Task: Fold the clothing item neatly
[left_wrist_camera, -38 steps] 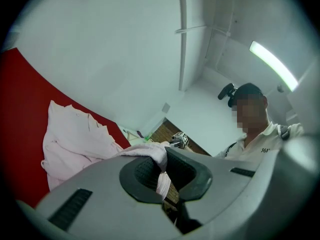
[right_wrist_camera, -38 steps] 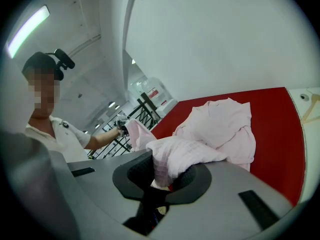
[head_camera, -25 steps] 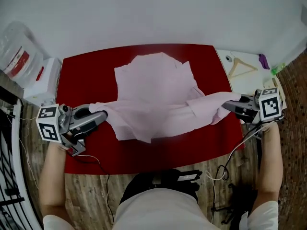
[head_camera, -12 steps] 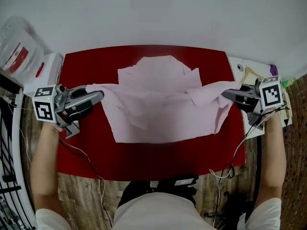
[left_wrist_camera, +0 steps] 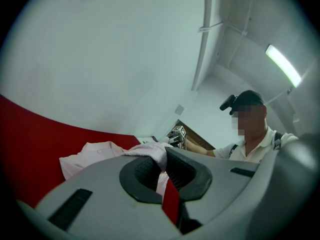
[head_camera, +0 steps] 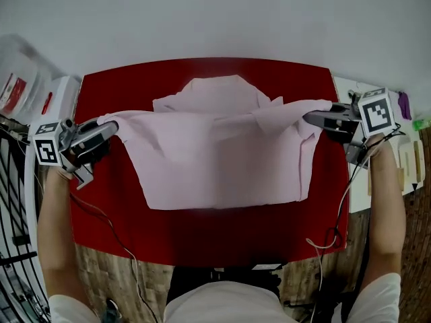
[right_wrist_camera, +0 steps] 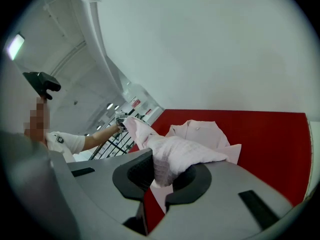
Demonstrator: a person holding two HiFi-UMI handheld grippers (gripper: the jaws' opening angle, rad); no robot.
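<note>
A pale pink shirt (head_camera: 215, 147) is stretched out over the red table (head_camera: 202, 227), its collar end lying toward the far edge. My left gripper (head_camera: 111, 128) is shut on the shirt's left corner, and pink cloth (left_wrist_camera: 152, 154) bunches between its jaws. At the right, my right gripper (head_camera: 311, 117) is shut on the opposite corner, where a thick fold of cloth (right_wrist_camera: 175, 156) fills the jaws. Between the two grippers the held edge runs taut above the table, and the shirt's near part hangs down from it to the red surface.
A white box (head_camera: 54, 96) and a clear plastic bag (head_camera: 17, 73) stand off the table's left side. To the right, a white surface (head_camera: 411, 160) carries a wooden hanger and small items. Cables (head_camera: 337, 214) trail from the right gripper over the table's corner.
Both grippers have moved apart and toward the far side with the shirt. The cloth, slack and crumpled before, now spreads wide and flat between them.
</note>
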